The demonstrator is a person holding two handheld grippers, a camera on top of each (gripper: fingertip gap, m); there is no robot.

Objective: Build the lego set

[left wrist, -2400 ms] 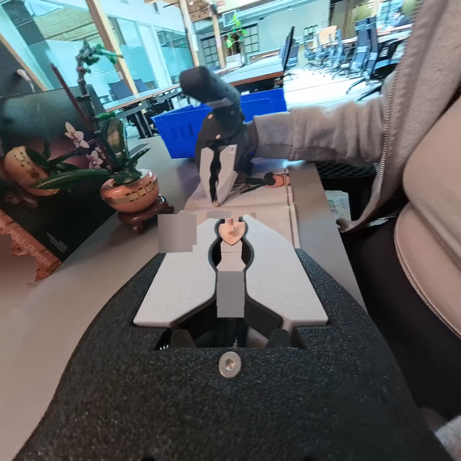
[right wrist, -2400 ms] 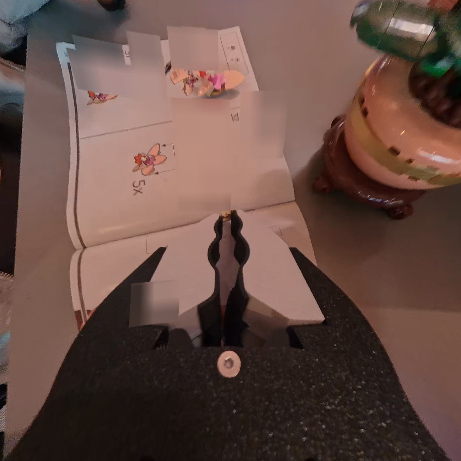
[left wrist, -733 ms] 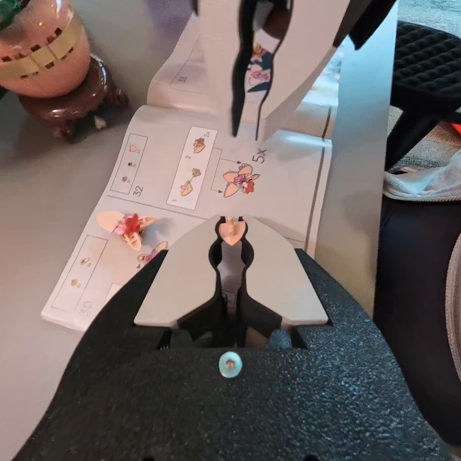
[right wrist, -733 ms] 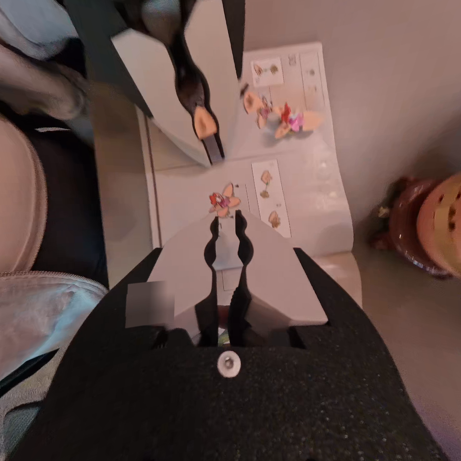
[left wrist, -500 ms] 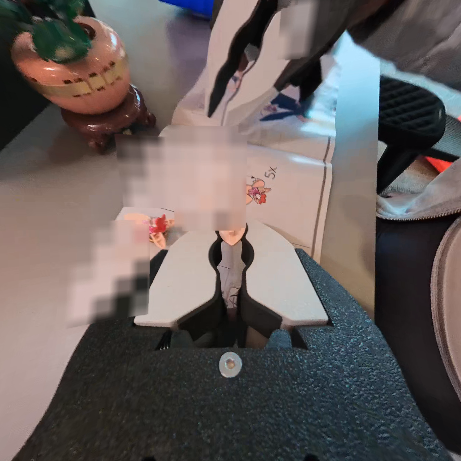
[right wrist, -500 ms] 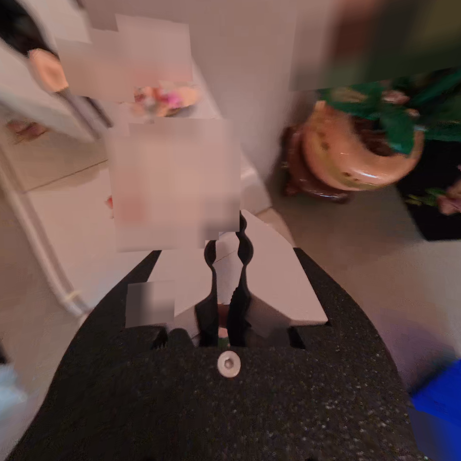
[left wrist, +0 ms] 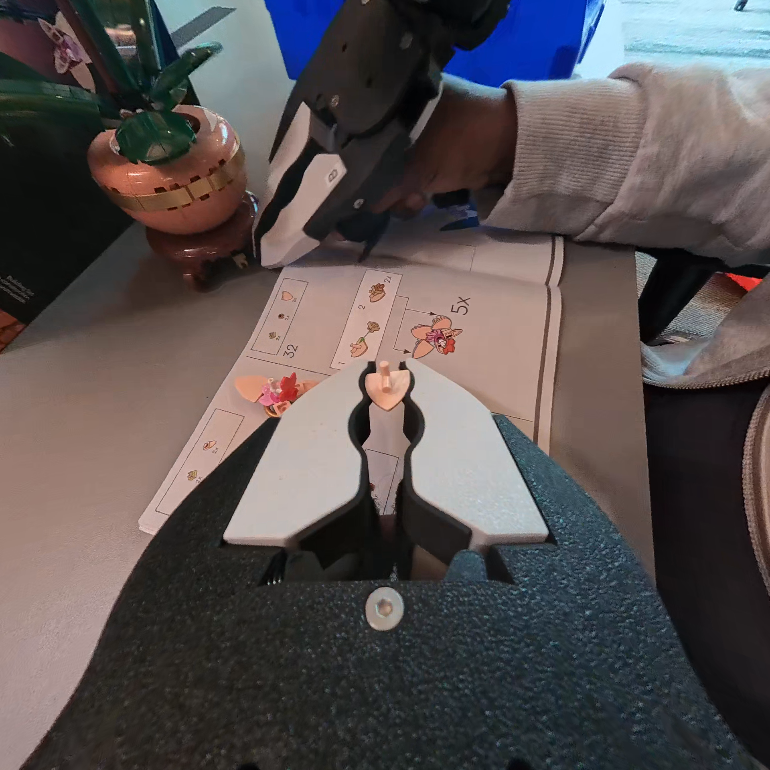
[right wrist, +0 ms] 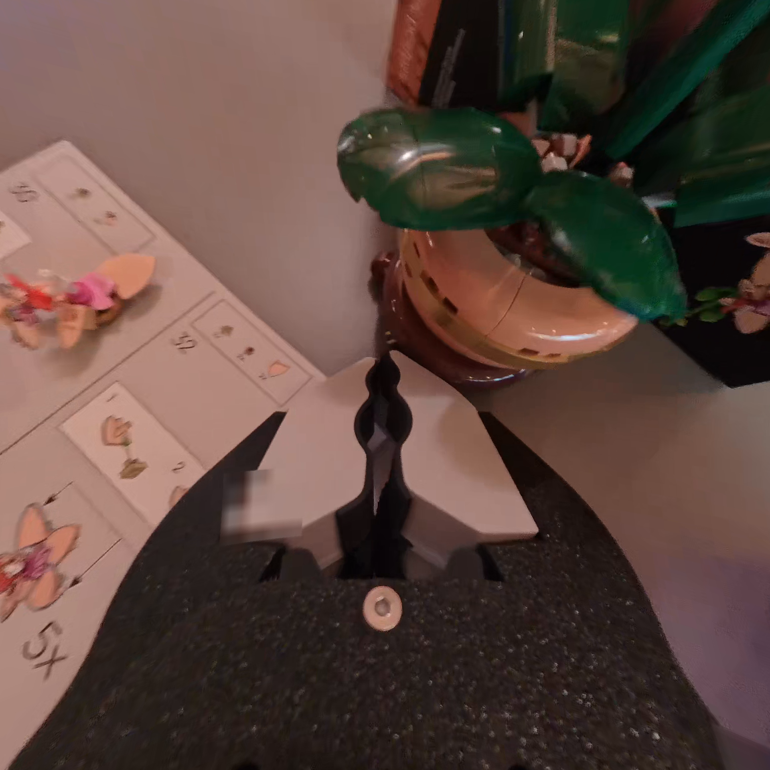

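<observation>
While the left gripper (left wrist: 385,366) hangs low over the open instruction booklet (left wrist: 491,333), its jaws stand pinched narrow around a small tan petal piece (left wrist: 386,389), a heart-shaped plate with a short peg standing up from it. Just to its left, on the booklet page, lies a partly built flower (left wrist: 275,389) of tan petals with pink and red bits in the middle. The right gripper (right wrist: 389,358) is off by the far edge of the booklet, its tip right next to the dark brown base of the pink brick-built flowerpot (right wrist: 500,300) with glossy green leaves (right wrist: 437,175). Its jaws are drawn together, nearly touching at the tips, and I can't make out anything between them. From the left side you see a hand (left wrist: 462,146) in a pale knit sleeve (left wrist: 625,154) holding that right gripper down toward the grey bench (left wrist: 104,375). Behind it sits a blue bin (left wrist: 521,37), and a dark printed box (left wrist: 37,216) stands behind the pot.
</observation>
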